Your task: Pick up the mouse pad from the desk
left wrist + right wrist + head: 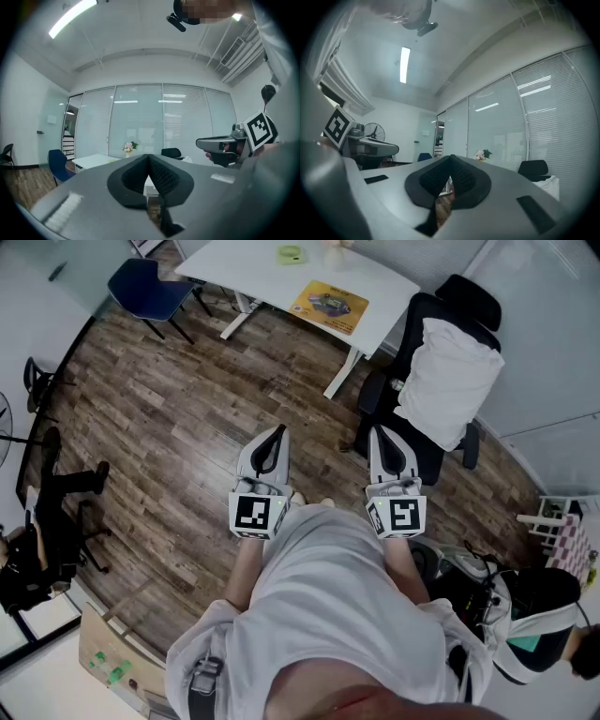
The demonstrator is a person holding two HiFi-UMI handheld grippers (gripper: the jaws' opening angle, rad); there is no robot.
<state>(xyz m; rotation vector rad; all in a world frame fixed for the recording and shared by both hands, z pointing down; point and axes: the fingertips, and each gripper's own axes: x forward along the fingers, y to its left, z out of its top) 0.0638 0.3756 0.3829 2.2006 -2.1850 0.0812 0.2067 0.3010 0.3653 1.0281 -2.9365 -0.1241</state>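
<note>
At far end of room, white desk point(253, 273) carries yellow mouse pad point(329, 305), flat near right-hand corner, well apart from both claws. Left gripper point(275, 433) and right gripper point(385, 433) level, side by side before torso, jaws pressed together, nothing between. Only head view shows pad; left gripper view adds flowers point(129, 147), right gripper view adds standing fan point(374, 131). Wood-plank floor point(169, 409), blue chair point(142, 285), black chair point(472, 298) draped with white cloth point(450, 381), glass wall point(161, 122) with blinds
</note>
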